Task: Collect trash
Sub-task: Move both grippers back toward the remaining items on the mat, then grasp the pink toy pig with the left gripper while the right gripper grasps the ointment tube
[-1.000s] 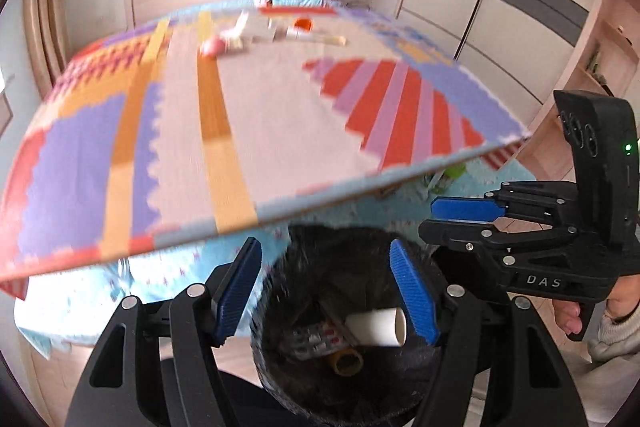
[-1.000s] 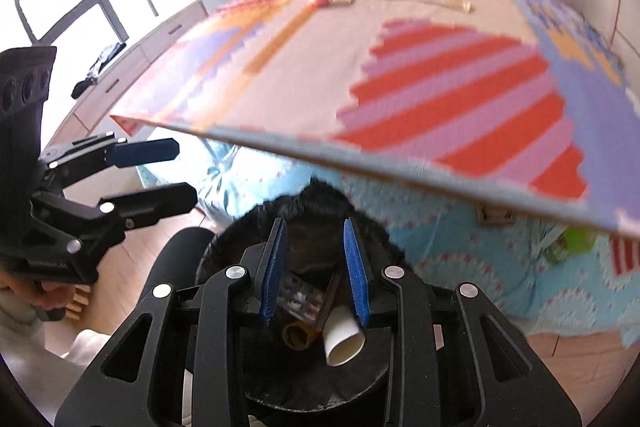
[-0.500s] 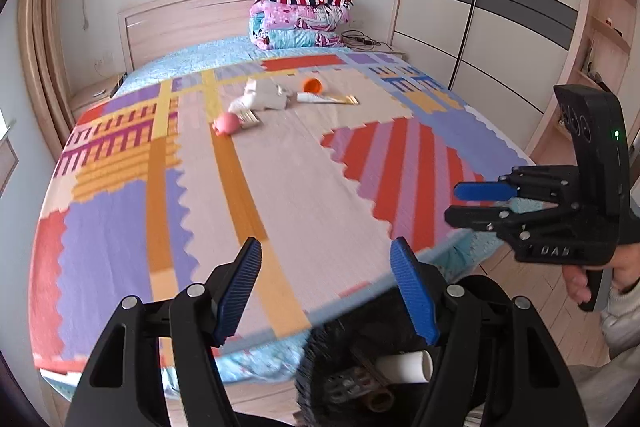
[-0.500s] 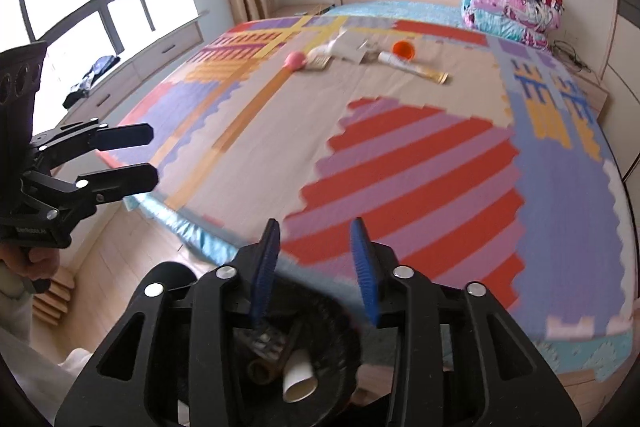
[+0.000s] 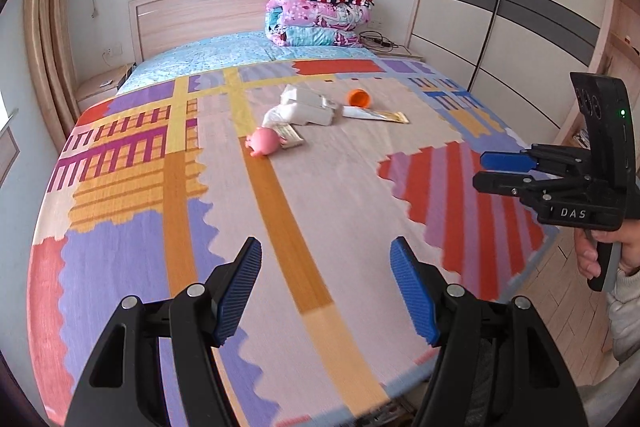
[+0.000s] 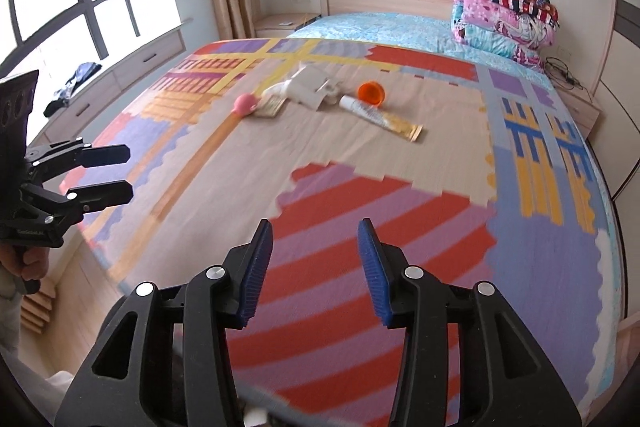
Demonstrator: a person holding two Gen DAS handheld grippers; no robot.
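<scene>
Trash lies in a cluster far up the patterned bed cover point(image 5: 320, 211): a pink pig-shaped toy point(image 5: 263, 142), a flat packet point(image 5: 291, 136), white crumpled packaging point(image 5: 304, 109), an orange cup point(image 5: 359, 97) on its side and a white-and-gold tube point(image 5: 374, 115). The right wrist view shows the same pink toy point(image 6: 246, 103), white packaging point(image 6: 308, 89), orange cup point(image 6: 372, 92) and tube point(image 6: 382, 118). My left gripper point(image 5: 326, 293) hovers open and empty over the bed's near end. My right gripper point(image 6: 315, 269) is beside it, jaws opening with nothing between them, also seen as the right gripper point(image 5: 502, 173).
Folded blankets point(image 5: 320, 11) are stacked at the headboard. A wardrobe point(image 5: 500, 7) lines the right side, a window bench point(image 6: 120, 75) the left. A black bin rim point(image 5: 486, 383) peeks below the bed's edge. Hands hold both gripper handles.
Both views have risen from the black bin with its paper tube up over the bed, toward the trash cluster. The right gripper's jaws have widened.
</scene>
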